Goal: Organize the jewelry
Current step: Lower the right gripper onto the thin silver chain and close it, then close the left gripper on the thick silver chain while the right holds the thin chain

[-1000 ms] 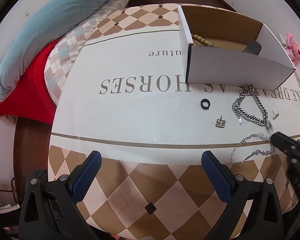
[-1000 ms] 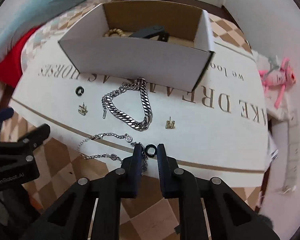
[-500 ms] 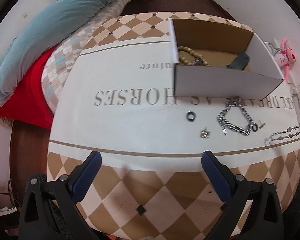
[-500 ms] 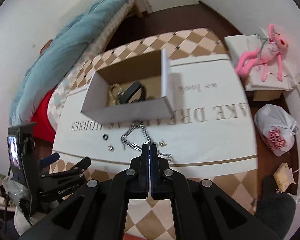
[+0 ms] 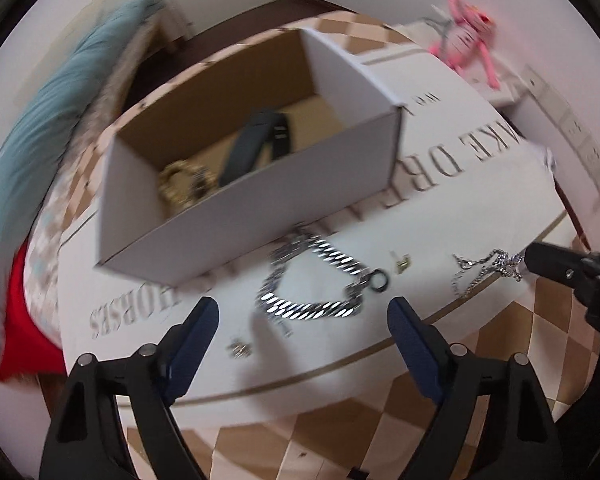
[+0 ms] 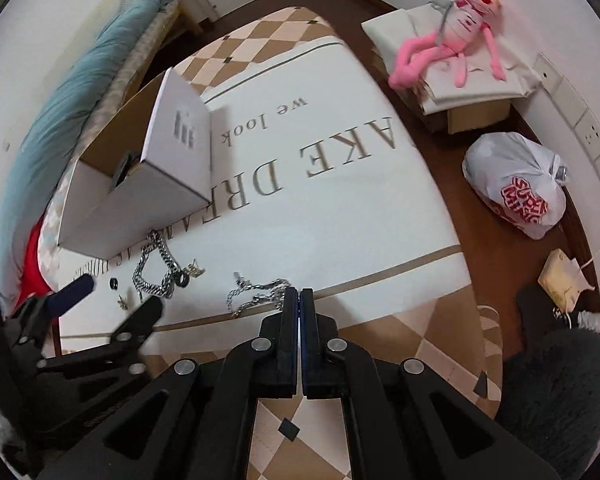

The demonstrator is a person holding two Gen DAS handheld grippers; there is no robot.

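Observation:
A white cardboard box [image 5: 260, 200] holds a dark band [image 5: 252, 148] and a beaded bracelet [image 5: 180, 184]. In front of it lie a chunky silver chain [image 5: 312, 300], a black ring [image 5: 380, 281] at the chain's end, and two small gold earrings [image 5: 402, 263] [image 5: 240, 348]. My left gripper [image 5: 304, 328] hovers over the chunky chain with its jaws closing; the blue pads [image 5: 196, 340] are clear of it. My right gripper [image 6: 301, 300] is shut, pinching one end of a thin silver chain [image 6: 252, 300] that trails on the cloth. A second black ring [image 6: 114, 283] lies near the left gripper [image 6: 112, 300].
A table cloth [image 6: 340, 200] with large lettering and a checked border covers the table. A bed with a teal blanket [image 6: 80, 92] runs along the left. On the floor to the right are a pink plush toy [image 6: 452, 48] on a covered carton and a white plastic bag [image 6: 516, 188].
The right gripper shut on the thin chain and dragged it right, leaving a black ring on the chunky chain. The left gripper swung over toward the chunky chain, and its jaws narrowed.

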